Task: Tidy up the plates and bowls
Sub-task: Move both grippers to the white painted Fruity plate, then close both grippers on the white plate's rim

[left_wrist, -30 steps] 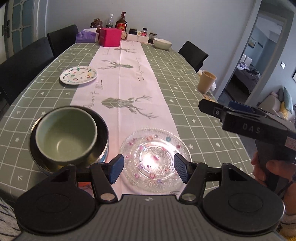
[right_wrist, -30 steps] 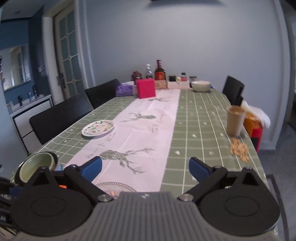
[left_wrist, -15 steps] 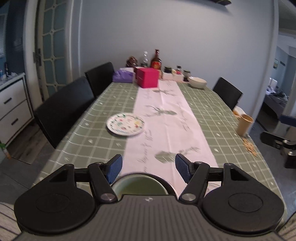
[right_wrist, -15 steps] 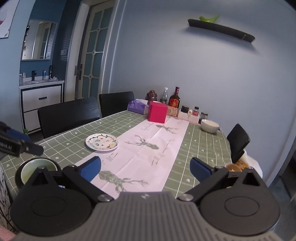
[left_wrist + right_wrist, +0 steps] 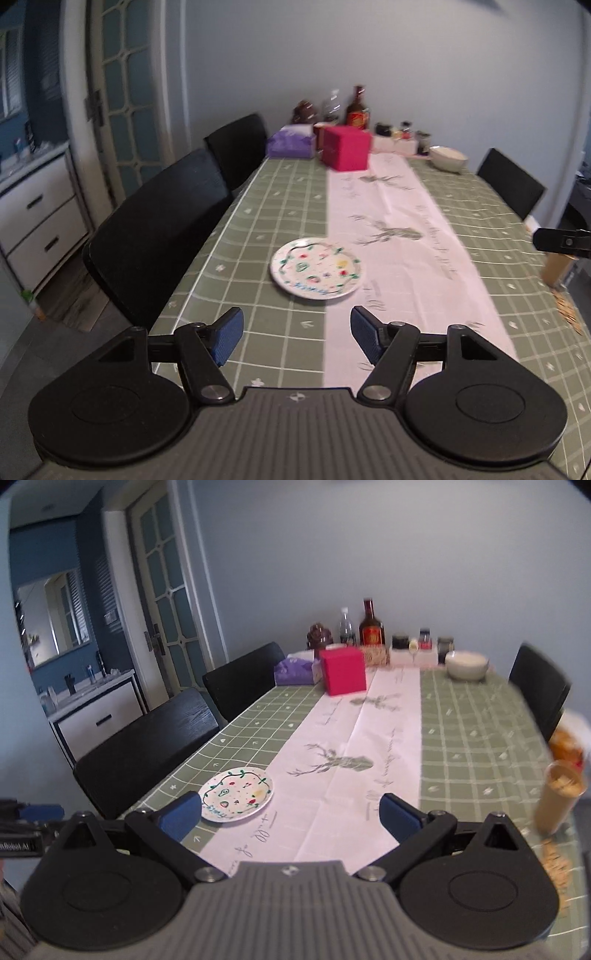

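Blue-padded left hand-held gripper [image 5: 296, 338] wide apart, empty, right hand-held gripper [image 5: 291, 814] likewise, painted plate [image 5: 317, 272] ahead

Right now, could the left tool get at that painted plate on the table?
Probably yes. The left tool is open and empty, and the painted plate lies just ahead of it on the tablecloth, with only bare cloth between and nothing on top.
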Motion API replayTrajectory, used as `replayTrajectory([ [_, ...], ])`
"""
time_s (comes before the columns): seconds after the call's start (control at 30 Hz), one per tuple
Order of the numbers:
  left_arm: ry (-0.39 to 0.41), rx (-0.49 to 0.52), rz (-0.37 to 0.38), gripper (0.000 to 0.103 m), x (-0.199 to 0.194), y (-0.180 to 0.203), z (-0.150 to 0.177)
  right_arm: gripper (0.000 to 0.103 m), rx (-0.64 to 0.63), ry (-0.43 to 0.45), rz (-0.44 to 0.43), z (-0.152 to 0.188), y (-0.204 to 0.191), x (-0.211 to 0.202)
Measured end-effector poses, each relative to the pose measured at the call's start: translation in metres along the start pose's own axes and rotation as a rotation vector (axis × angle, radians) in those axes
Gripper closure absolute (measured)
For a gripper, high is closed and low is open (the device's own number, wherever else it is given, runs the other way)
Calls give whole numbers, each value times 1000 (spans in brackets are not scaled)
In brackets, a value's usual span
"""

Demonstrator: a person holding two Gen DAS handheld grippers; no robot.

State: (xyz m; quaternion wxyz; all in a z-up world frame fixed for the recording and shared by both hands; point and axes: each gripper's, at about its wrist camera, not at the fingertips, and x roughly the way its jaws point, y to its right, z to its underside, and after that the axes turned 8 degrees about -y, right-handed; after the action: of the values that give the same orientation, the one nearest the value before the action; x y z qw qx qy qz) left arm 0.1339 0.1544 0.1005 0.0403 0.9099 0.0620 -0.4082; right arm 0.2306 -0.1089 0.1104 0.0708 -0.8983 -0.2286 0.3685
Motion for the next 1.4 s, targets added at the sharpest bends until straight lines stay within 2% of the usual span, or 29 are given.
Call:
replayTrajectory([
  [0.1, -82, -84, 42, 25, 31, -18, -12, 3, 93, -53, -32, -9, 12, 42],
  [0.17, -115, -114, 36, 25, 47, -25, -19, 4, 134, -71, -30, -14, 17, 66],
  [0.3, -114, -137, 28, 25, 77, -40, -38, 4, 225, -96, -51, -17, 25, 107],
  [0.5, -135, -130, 79, 27, 148, -62, -66, 3, 372, -164, -145, -16, 39, 159],
  [0.6, -197, -153, 173, 28, 182, -74, -74, 3, 411, -196, -183, -14, 42, 185],
  [0.77, -291, -373, 309, 30, 223, -94, -79, 5, 442, -220, -264, -7, 40, 222],
  [0.8, -301, -417, 335, 33, 230, -98, -80, 9, 453, -229, -294, -6, 39, 231],
  [0.83, -293, -453, 351, 34, 235, -102, -79, 13, 467, -238, -317, -5, 38, 238],
  [0.9, -285, -482, 321, 37, 242, -104, -77, 15, 491, -256, -351, -2, 36, 252],
  [0.97, -269, -465, 292, 44, 245, -103, -77, 17, 487, -278, -358, -1, 32, 264],
  [1.1, -241, -459, 319, 46, 248, -106, -76, 25, 506, -265, -410, 0, 29, 278],
  [1.2, -241, -468, 317, 51, 250, -107, -77, 39, 533, -279, -408, -2, 32, 287],
  [1.4, -262, -500, 344, 56, 251, -109, -76, 41, 547, -278, -404, -3, 32, 287],
])
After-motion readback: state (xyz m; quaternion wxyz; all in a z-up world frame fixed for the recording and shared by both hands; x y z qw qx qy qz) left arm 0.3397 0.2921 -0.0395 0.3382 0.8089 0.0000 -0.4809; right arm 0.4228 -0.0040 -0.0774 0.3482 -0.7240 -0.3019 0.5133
